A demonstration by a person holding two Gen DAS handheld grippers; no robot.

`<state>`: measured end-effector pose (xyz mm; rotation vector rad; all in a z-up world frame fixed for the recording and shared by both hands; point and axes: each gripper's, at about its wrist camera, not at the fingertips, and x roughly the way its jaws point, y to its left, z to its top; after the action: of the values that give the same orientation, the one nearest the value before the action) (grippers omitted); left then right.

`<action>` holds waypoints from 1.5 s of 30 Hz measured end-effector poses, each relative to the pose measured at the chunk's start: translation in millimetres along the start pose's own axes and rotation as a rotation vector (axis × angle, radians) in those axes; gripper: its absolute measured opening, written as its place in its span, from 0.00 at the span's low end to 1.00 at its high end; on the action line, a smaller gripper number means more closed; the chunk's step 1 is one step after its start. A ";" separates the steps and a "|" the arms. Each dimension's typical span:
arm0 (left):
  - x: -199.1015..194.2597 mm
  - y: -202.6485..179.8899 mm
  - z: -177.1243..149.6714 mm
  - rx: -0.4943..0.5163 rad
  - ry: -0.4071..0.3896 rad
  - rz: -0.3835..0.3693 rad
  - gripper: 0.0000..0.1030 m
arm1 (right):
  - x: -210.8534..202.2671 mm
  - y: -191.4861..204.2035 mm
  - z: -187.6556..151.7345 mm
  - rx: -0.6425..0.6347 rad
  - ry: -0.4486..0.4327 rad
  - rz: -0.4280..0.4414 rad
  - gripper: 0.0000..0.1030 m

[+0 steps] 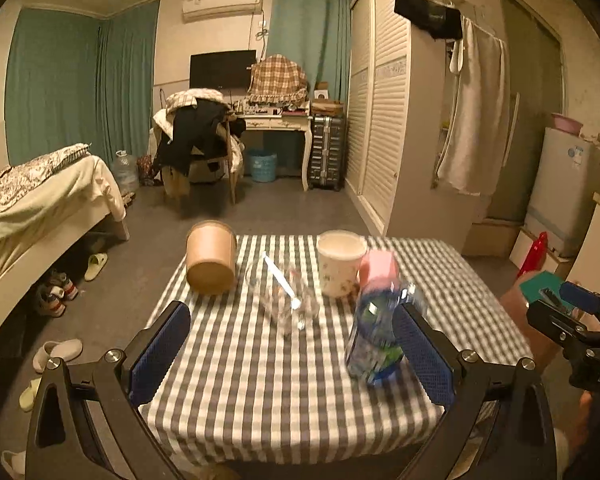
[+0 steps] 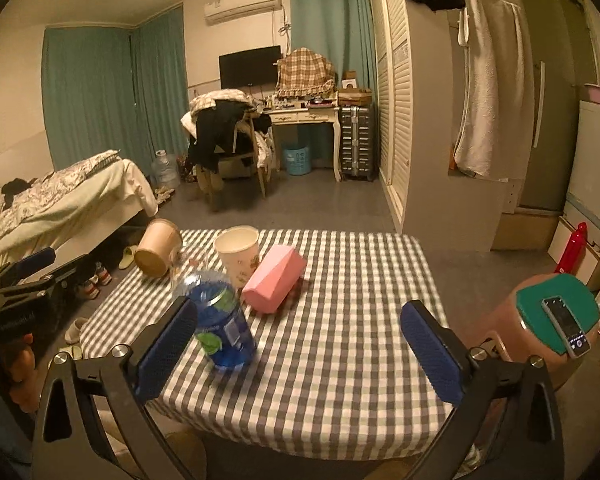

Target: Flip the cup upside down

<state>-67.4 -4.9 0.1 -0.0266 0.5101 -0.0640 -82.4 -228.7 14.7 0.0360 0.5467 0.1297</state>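
A white floral paper cup stands upright, mouth up, at the far middle of the checked table. A brown paper cup lies on its side at the far left corner, its base toward me. Between them lies a clear glass with a white stick across it. My left gripper hovers open over the table's near half with nothing between its fingers. My right gripper is also open and empty over the near edge. In the right wrist view the white cup is well ahead of the gripper.
A blue water bottle stands close to the right gripper's left finger, and in the left view beside the left gripper's right finger. A pink box lies by the white cup. A stool with a phone stands to the right; a bed is on the left.
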 end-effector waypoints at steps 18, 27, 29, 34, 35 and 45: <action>5.9 -1.7 -28.6 0.009 0.045 -0.018 1.00 | 30.3 8.3 -36.1 -0.006 0.088 -0.022 0.99; 5.3 1.4 -25.7 -0.001 0.045 -0.006 1.00 | 32.6 10.2 -34.5 -0.009 0.097 -0.018 0.99; 5.7 1.4 -26.1 0.001 0.045 -0.004 1.00 | 33.2 10.4 -33.8 -0.010 0.096 -0.018 0.99; 5.9 1.7 -26.3 0.000 0.044 -0.002 1.00 | 33.4 10.6 -33.3 -0.010 0.099 -0.015 0.99; 6.6 1.2 -26.2 0.001 0.044 -0.001 1.00 | 33.3 10.6 -33.0 -0.010 0.099 -0.014 0.99; 7.4 0.9 -25.8 0.000 0.044 -0.003 1.00 | 34.3 11.4 -33.7 -0.009 0.101 -0.013 0.99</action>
<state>-73.5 -4.7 -26.0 -0.0259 0.5545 -0.0681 -72.2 -212.9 -31.0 0.0171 0.6468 0.1223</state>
